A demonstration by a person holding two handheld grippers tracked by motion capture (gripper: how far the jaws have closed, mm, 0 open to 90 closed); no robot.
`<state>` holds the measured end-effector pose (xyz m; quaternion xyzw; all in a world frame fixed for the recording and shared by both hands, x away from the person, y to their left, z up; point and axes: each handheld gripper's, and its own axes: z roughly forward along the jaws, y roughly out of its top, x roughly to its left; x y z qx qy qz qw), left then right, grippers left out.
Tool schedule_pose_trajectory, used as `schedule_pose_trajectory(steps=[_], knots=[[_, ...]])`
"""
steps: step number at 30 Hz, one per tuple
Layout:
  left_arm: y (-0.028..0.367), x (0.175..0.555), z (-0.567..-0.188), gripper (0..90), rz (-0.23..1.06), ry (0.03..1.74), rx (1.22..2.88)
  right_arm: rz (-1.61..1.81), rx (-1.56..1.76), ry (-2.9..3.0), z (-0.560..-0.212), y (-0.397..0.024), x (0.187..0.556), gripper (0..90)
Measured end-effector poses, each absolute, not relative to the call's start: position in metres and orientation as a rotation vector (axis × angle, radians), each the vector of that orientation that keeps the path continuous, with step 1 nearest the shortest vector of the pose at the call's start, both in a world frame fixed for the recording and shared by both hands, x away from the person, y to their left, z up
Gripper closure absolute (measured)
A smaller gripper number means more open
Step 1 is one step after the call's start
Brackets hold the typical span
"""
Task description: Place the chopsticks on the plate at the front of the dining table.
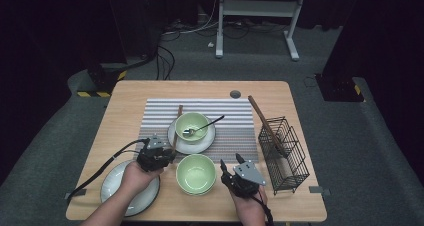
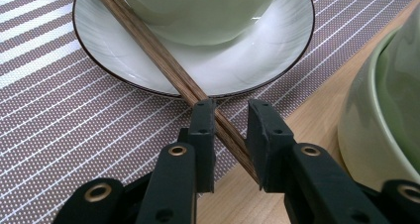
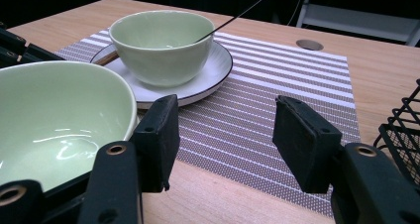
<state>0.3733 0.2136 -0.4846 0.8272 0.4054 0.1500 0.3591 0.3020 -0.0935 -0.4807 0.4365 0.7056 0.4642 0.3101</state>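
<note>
- Jaws of left gripper (image 2: 230, 135) straddled the chopsticks (image 2: 163, 65) with a slight gap, not clamped; chopsticks lay across the plate (image 2: 277, 60) rim; they could slip, scraping the plate.
- Right gripper (image 3: 223, 140), near the plate, stood open, empty.

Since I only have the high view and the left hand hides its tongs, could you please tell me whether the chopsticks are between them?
Observer: Yes, the chopsticks run slantwise between the left tongs, touching both jaws; I cannot tell how firmly they are pinched.
Operator: Thank you. Where do they lead?
Observer: They lie across the rim of the plate, passing beside the far bowl that stands on it.
Operator: And the right tongs, please?
Observer: The right tongs are open with nothing between them, close beside the near bowl.
</note>
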Motion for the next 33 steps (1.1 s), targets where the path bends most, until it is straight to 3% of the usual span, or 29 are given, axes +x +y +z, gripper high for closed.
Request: schedule_pose_trajectory(steps=[33], knots=[[0.2122,0.3742,-0.4848,71.1,0.381,1.043,2.123,1.224,1.156,1.861,-0.4807,-0.0948,0.3022,43.2]])
